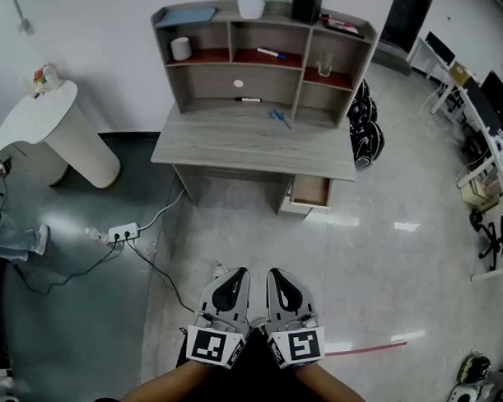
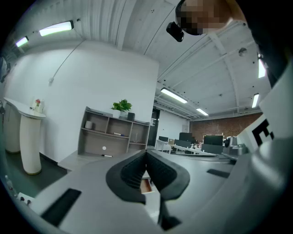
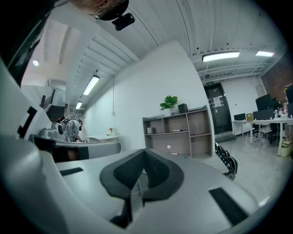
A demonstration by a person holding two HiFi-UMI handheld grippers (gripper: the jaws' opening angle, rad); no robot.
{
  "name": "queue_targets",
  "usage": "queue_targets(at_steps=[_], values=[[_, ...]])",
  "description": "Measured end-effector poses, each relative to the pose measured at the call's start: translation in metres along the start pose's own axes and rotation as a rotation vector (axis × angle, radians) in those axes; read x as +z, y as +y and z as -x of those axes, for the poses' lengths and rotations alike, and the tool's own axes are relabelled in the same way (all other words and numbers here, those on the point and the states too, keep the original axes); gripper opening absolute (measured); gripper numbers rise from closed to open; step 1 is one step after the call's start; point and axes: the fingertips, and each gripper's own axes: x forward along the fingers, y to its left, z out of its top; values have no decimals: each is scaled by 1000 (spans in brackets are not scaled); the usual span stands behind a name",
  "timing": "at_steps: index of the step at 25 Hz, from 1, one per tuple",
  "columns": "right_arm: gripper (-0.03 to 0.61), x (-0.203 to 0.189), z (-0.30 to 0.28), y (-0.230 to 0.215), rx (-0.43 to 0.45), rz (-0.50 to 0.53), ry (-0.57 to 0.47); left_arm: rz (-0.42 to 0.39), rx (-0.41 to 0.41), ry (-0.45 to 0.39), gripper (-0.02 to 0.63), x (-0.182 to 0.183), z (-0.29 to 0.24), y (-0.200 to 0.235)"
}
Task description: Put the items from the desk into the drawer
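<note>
A grey desk (image 1: 250, 147) with a shelf unit stands well ahead of me. On its top lie a black marker (image 1: 247, 99) and a small blue item (image 1: 277, 116). The shelves hold a white roll (image 1: 180, 48), another marker (image 1: 269, 52) and a glass (image 1: 324, 66). Under the desk's right end a drawer (image 1: 310, 191) stands pulled out. Both grippers are held side by side close to my body, far from the desk and pointing level. The left gripper (image 1: 232, 281) (image 2: 146, 153) is shut and empty. The right gripper (image 1: 281, 281) (image 3: 144, 153) is also shut with nothing in it.
A white pedestal table (image 1: 60, 133) stands at the left. A power strip (image 1: 122, 233) with cables lies on the floor between me and the desk. Black wheeled objects (image 1: 366, 126) sit by the desk's right end. Office desks and chairs (image 1: 488, 146) line the right side.
</note>
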Motion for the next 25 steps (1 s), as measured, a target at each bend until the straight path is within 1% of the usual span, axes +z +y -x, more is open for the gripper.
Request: queue_targets(at_steps=[5,8,11,16,21,25], values=[[18,0,-23,-22,-5,-41,11,13,-11,-7,5,0,-31,11],[18,1,-40,-35,-19,-27,27,11,-23,-15,5,2,-51,19],[18,2,-63,-39,-15,-23,26,16,-32,-13,5,4,-71,36],[18,11,-119,-30,30,-7,33,38,-28,-10,5,14,-102,81],[19,21,-180,-19,84,-18,29,57,-14,-5,5,21,-133,136],[18,22,-222,-11,87,6,50,65,-21,-1,5,24,-154,176]])
